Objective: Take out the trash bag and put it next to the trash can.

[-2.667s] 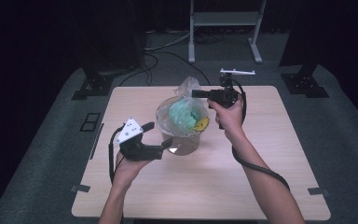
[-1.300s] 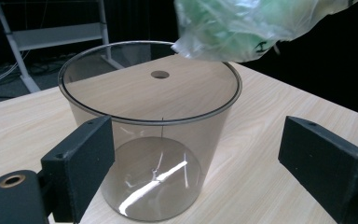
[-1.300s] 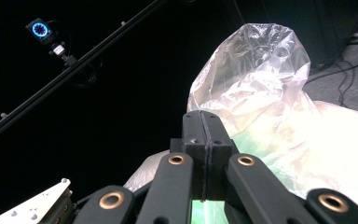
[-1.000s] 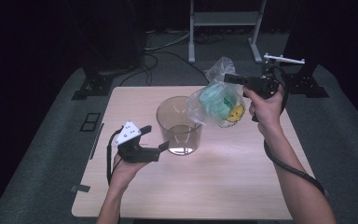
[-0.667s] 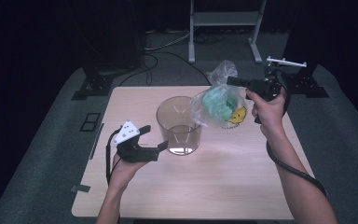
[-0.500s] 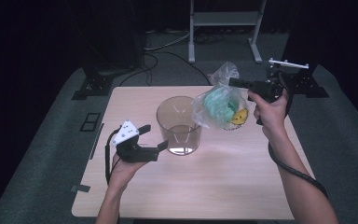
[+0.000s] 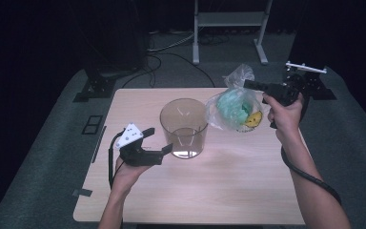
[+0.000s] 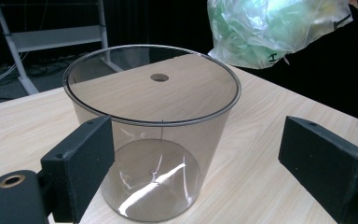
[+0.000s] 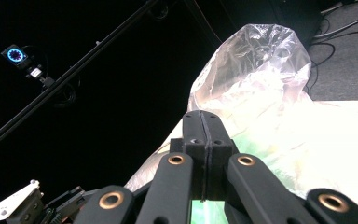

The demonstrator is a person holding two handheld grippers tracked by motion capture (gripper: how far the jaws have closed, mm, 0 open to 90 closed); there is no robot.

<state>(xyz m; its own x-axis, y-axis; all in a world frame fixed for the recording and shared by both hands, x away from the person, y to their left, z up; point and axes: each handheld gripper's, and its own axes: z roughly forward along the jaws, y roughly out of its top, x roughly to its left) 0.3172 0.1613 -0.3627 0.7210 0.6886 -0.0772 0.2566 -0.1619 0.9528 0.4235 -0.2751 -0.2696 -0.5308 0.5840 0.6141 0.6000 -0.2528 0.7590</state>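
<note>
Your right gripper (image 7: 249,85) was clenched on the clear plastic bag (image 7: 234,107), its jaws pressed flat together on the film near the bag's top, as the right gripper view (image 9: 204,135) showed with the crumpled neck of the bag (image 9: 256,70) rising behind the pads. You held that bag in the air over the far right part of the wooden table (image 7: 228,186), just to the right of the clear cup (image 7: 184,127) and apart from it. Through the film you could see something green and, lower on the right side, something yellow; what they were I could not tell. The cup stood upright on the table near its middle, with nothing in it. Your left gripper (image 7: 159,140) was released: in the left gripper view its two black pads (image 8: 81,163) stood wide apart, one close to the cup's (image 8: 152,130) near wall and the other off to the side, neither pressing on it. From that view the bag (image 8: 275,28) hung above and behind the cup's rim. Your left hand (image 7: 126,171) sat low at the near left of the table, the gripper pointing toward the cup.
</note>
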